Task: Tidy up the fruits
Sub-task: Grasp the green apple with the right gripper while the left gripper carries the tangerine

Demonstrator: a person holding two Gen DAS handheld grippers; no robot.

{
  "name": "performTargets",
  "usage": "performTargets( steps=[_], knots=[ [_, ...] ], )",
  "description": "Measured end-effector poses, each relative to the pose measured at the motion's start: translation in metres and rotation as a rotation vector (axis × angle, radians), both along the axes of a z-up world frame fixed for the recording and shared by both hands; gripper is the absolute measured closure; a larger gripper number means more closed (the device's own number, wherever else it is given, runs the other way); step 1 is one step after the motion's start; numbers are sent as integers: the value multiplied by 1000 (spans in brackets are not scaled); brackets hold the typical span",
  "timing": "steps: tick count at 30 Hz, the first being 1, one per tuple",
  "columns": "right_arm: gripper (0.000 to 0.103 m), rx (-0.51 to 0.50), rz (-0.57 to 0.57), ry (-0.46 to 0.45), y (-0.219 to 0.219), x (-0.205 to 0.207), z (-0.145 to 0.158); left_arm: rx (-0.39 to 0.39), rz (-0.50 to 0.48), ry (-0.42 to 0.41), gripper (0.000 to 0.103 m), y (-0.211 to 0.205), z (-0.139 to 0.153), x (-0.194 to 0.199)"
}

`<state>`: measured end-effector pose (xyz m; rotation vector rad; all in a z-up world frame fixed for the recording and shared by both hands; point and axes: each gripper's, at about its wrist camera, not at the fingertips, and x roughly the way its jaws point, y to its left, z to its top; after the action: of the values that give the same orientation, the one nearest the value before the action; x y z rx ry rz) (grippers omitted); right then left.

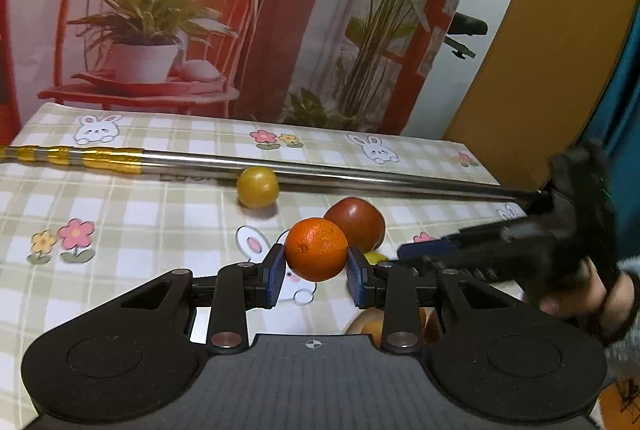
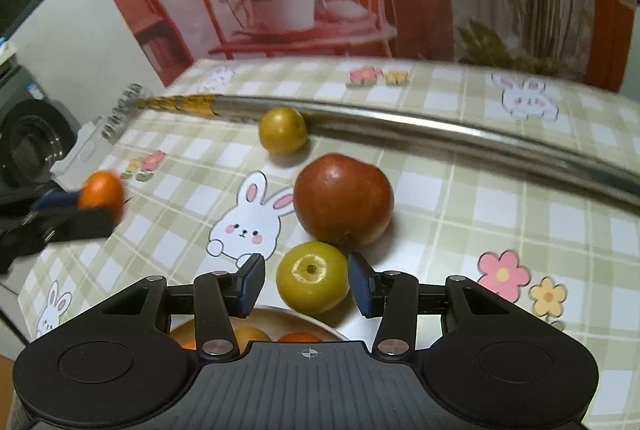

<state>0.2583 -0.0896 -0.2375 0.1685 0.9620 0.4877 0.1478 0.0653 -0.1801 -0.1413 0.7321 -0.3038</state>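
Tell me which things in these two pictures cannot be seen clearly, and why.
- Bowl, right wrist view: mostly hidden under the right gripper; its fruit count is unclear.
- Green fruit, left wrist view: only a sliver shows behind the left gripper.
- Orange, right wrist view: motion-blurred.

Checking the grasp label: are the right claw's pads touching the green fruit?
Apart. The right wrist view shows tablecloth between each pad of the right claw and the green fruit.
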Motion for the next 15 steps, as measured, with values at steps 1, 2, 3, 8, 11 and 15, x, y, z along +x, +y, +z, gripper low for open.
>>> performTargets(
  steps=[1, 2, 3, 8, 11, 15],
  knots=[
    [58, 3, -5, 20, 2, 3, -2, 0, 1, -3, 68, 1, 0, -5],
    [58, 0, -10, 26, 2, 5, -4, -8, 0, -6, 68, 2, -1, -10],
    [58, -10, -14, 35, 3, 8, -4, -21, 0, -8, 68, 4, -2, -13],
    [58, -3, -35, 101, 2, 17, -12, -82, 22, 1, 68, 13, -9, -21],
    [58, 10, -44, 128, 5, 18, -16, -110, 33, 3, 68, 15, -12, -25],
    [60, -3, -49, 141, 8, 17, -18, -133, 33, 10, 68, 14, -16, -30]
  ],
)
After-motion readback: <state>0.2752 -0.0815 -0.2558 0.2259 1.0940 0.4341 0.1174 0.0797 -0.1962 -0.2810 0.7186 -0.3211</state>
